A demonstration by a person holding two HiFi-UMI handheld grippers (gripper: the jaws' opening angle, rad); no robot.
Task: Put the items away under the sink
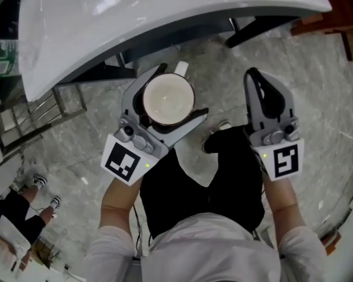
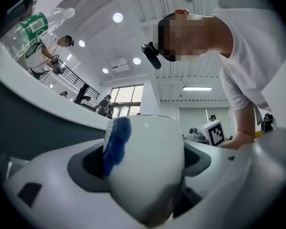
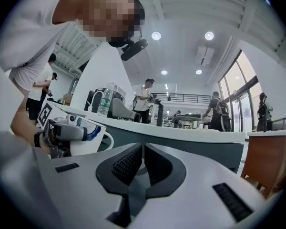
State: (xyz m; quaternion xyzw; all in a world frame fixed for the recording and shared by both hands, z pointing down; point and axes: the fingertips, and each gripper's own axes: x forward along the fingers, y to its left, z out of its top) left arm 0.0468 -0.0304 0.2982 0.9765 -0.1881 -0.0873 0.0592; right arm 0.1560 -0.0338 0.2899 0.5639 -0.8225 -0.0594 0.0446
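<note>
A white mug (image 1: 167, 98) with a blue mark on its side (image 2: 117, 144) sits upright between the jaws of my left gripper (image 1: 182, 90), which is shut on its body. The same mug fills the left gripper view (image 2: 150, 171). In the head view it hangs just below the curved white sink edge (image 1: 165, 16). My right gripper (image 1: 254, 75) is beside it on the right, its jaws shut with nothing between them (image 3: 142, 151). The right gripper view also shows the mug (image 3: 88, 137) off to the left.
Below lies a grey marble floor (image 1: 317, 104). A metal rack (image 1: 41, 107) stands at the left under the sink. Wooden furniture (image 1: 335, 22) is at the top right. A plastic bottle (image 2: 38, 25) rests on the counter. Another person's feet (image 1: 44, 190) show at the lower left.
</note>
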